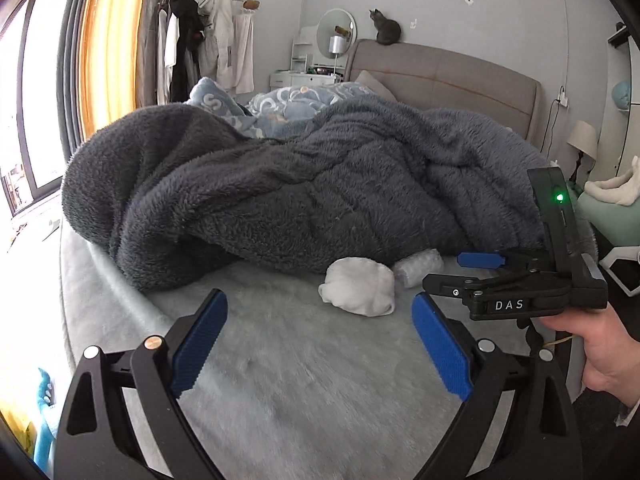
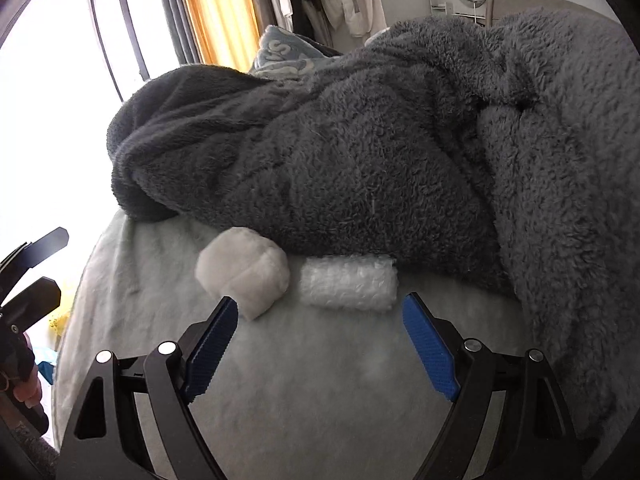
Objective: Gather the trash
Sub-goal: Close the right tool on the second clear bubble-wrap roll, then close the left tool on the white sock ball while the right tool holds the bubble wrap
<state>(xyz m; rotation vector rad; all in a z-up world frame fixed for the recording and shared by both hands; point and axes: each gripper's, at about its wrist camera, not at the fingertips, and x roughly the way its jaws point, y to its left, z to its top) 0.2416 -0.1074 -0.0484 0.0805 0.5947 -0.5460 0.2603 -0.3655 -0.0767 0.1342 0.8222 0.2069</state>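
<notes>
The right gripper (image 2: 320, 316) is held wide open over the pale bed sheet (image 2: 320, 400), with nothing between its blue pads. Just ahead of its fingertips, slightly toward the right finger, lies the roll of bubble wrap (image 2: 349, 286); the white crumpled wad (image 2: 243, 270) lies just ahead of the left fingertip, touching or nearly touching the roll. The left gripper (image 1: 320, 312) is likewise spread wide and empty, and the wad (image 1: 358, 286) is seen a little farther ahead of it, right of centre.

Several slips can be foreseen. If the right jaws are closed as aimed, both pieces could be caught at once, or the wad could be nudged aside by the left finger. The soft roll may be squashed and squeezed out. Sheet pile could be pinched if the tips are pressed too low.

Behind both pieces, the dark fleece blanket (image 2: 360, 160) is heaped against them, so little room is left beyond; a push forward would bury the trash under its edge. To the right it rises again, close to the right finger. Open sheet is left only below and to the left, where the other gripper could be struck. Farther off, a cat (image 1: 385, 29) sits on the headboard (image 1: 440, 76).
</notes>
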